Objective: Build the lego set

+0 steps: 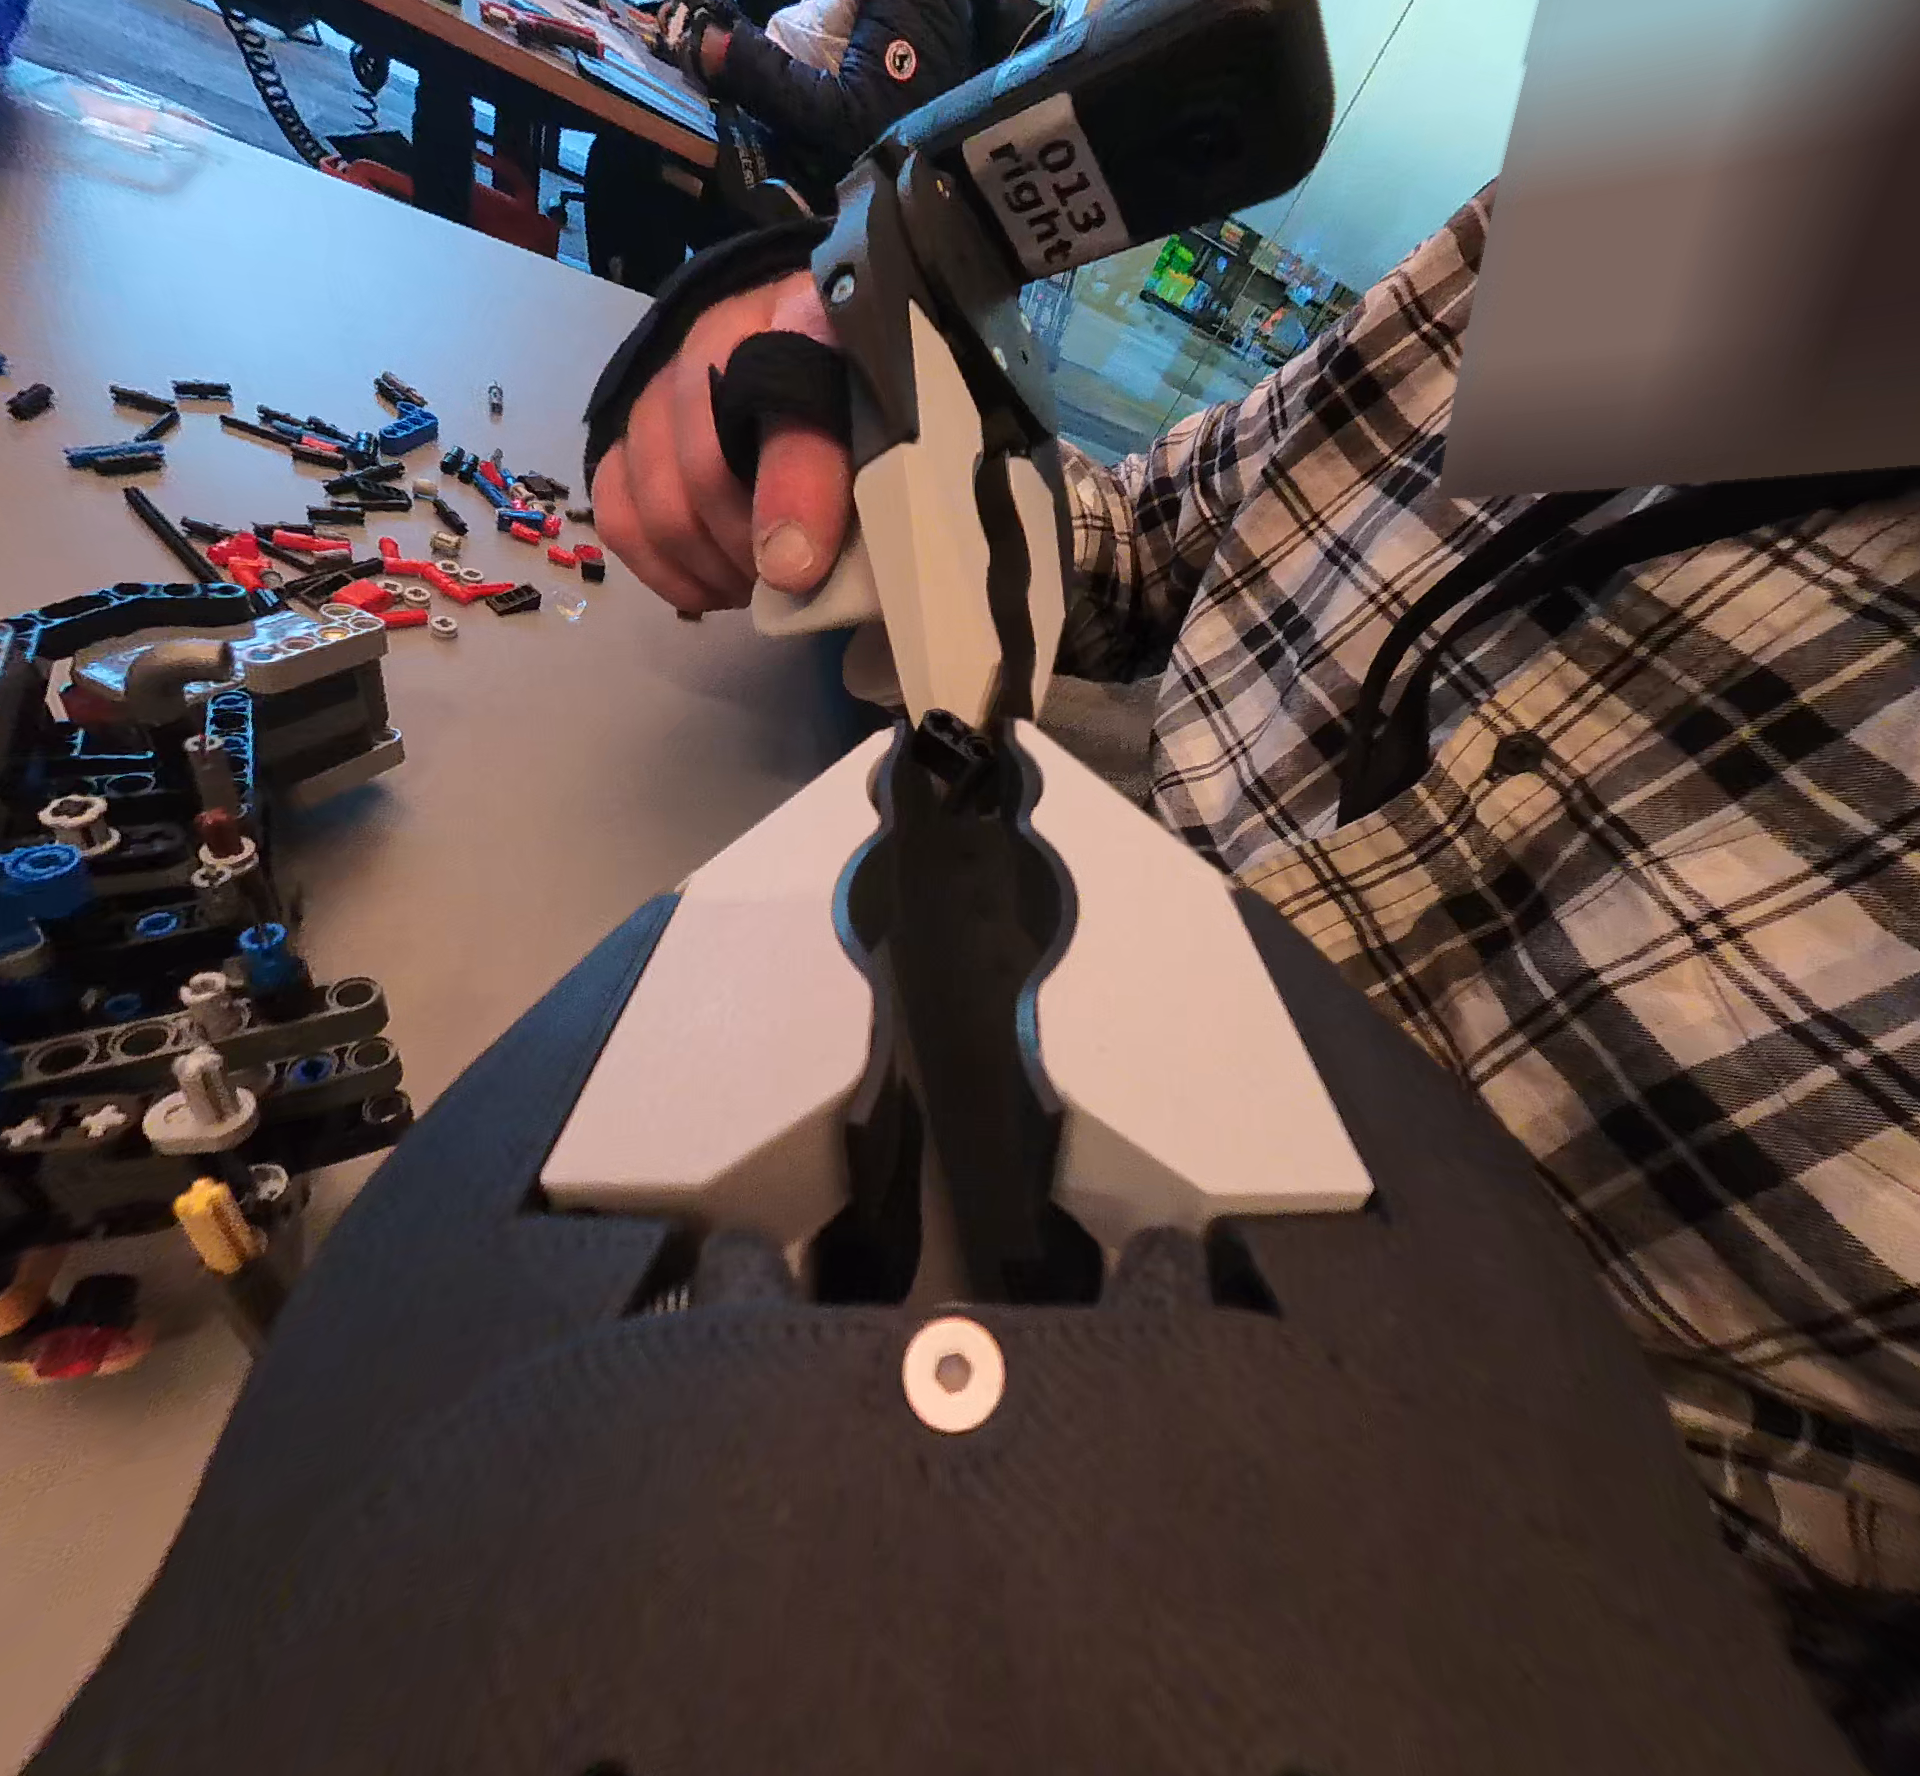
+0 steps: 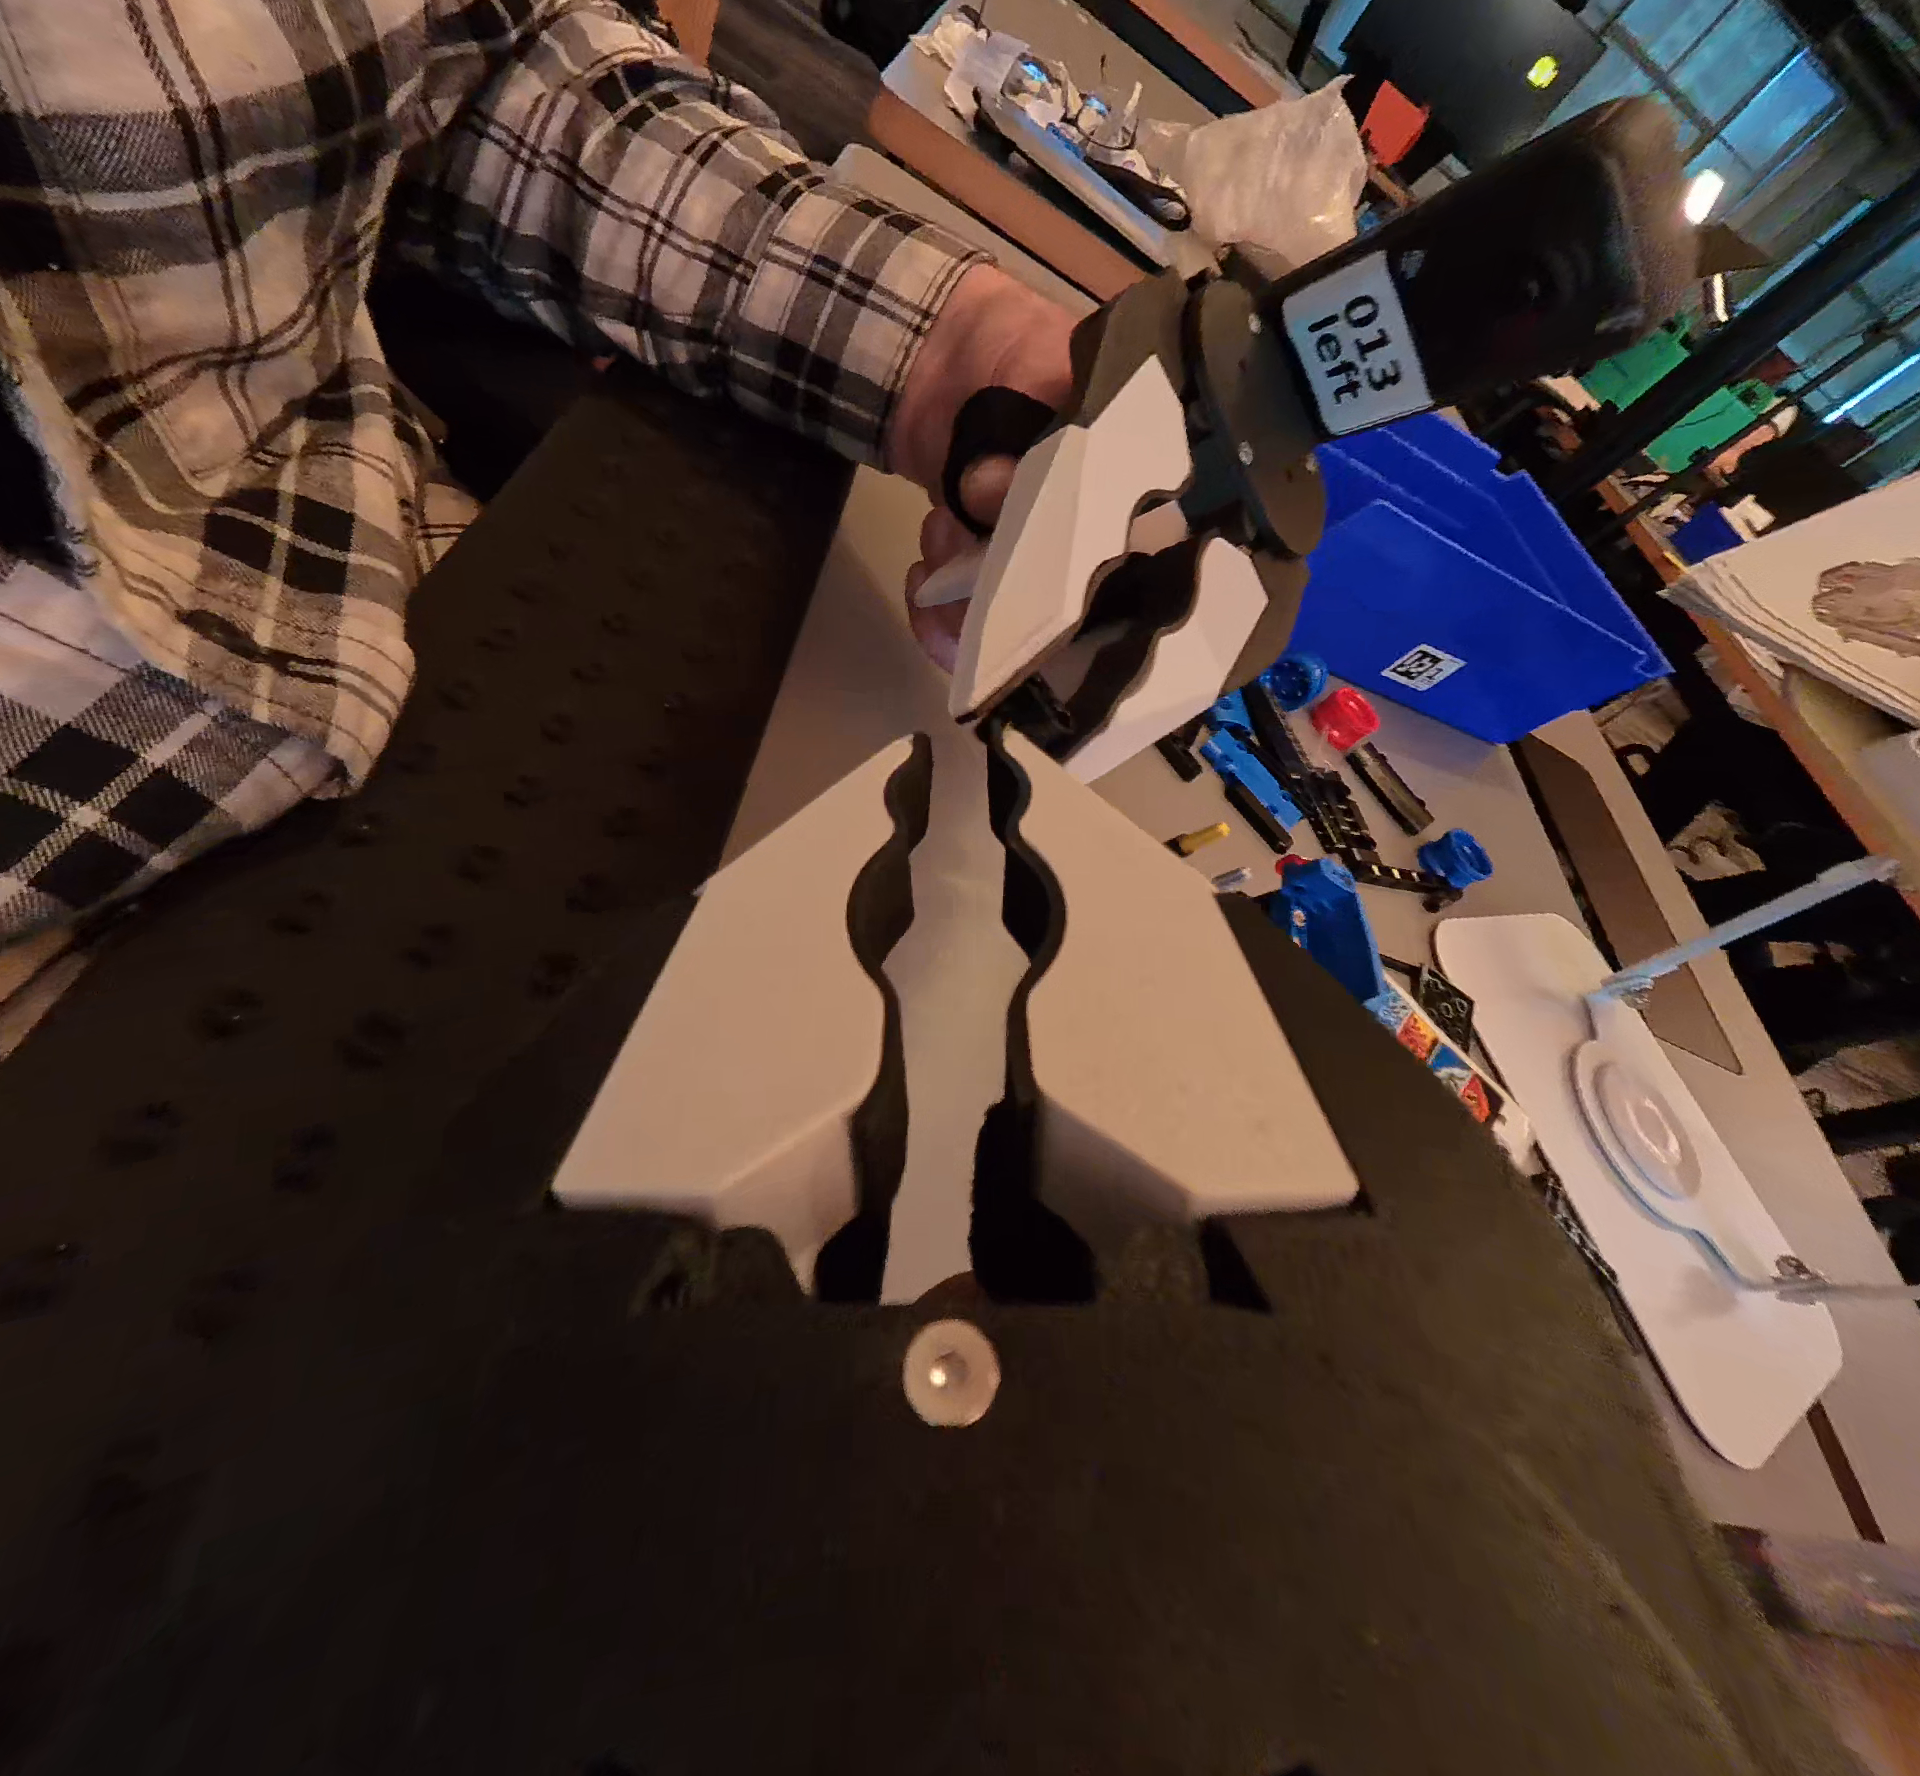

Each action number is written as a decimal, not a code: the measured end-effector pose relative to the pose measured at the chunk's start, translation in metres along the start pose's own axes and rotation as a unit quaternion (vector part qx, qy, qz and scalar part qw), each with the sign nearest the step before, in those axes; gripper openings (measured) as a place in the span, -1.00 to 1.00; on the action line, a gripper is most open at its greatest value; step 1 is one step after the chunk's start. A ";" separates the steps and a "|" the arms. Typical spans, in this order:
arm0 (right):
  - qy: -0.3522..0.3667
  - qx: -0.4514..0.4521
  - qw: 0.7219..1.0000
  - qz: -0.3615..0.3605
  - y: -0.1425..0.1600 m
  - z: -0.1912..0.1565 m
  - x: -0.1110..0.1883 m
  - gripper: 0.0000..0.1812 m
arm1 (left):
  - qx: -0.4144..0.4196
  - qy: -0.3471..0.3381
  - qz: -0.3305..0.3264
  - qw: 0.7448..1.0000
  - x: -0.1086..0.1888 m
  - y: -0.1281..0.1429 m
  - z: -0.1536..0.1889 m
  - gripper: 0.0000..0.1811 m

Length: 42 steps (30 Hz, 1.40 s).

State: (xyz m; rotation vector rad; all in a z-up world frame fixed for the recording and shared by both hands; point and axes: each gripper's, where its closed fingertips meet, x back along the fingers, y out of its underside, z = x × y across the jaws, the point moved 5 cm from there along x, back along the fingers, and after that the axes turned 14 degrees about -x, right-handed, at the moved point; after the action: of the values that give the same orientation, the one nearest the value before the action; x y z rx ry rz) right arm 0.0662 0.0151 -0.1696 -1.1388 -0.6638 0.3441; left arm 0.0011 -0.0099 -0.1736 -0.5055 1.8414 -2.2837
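The left gripper (image 1: 951, 750) is clenched on a small black connector piece (image 1: 956, 747), held in mid-air above the near table edge. The right gripper (image 1: 1006, 698) meets it tip to tip; its jaws stand slightly apart at the tips, gripping nothing that can be seen. Judged step: hand-over or regrip of the piece. To do it well, the right tips should close squarely on the exposed end before the left lets go. The part-built model (image 1: 156, 895) stands on the grey table (image 1: 540, 791), with loose red, blue and black parts (image 1: 343, 521) beyond. A blue bin (image 2: 1455, 604) and white tray (image 2: 1621, 1207) lie alongside; other work tables fill the room behind.
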 end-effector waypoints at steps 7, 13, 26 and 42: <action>0.039 -0.004 0.999 0.015 -0.004 0.010 0.006 -0.88 | 0.008 -0.003 0.009 1.000 0.002 0.001 -0.004 -0.84; 0.044 0.004 0.999 0.012 -0.004 0.009 0.006 -0.86 | 0.016 0.008 0.014 1.000 0.001 0.001 -0.005 -0.84; 0.123 0.056 0.991 0.001 -0.008 0.018 0.008 -0.91 | 0.050 -0.018 0.068 0.996 0.003 -0.006 -0.019 -0.84; 0.145 0.025 0.989 0.024 -0.011 0.030 0.013 -0.98 | 0.061 -0.044 0.111 0.991 0.008 -0.012 -0.028 -0.78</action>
State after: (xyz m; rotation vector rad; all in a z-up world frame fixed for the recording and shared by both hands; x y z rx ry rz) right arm 0.0561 0.0398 -0.1474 -1.1312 -0.3715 0.2278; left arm -0.0152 0.0158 -0.1658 -0.3574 1.6170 -2.1713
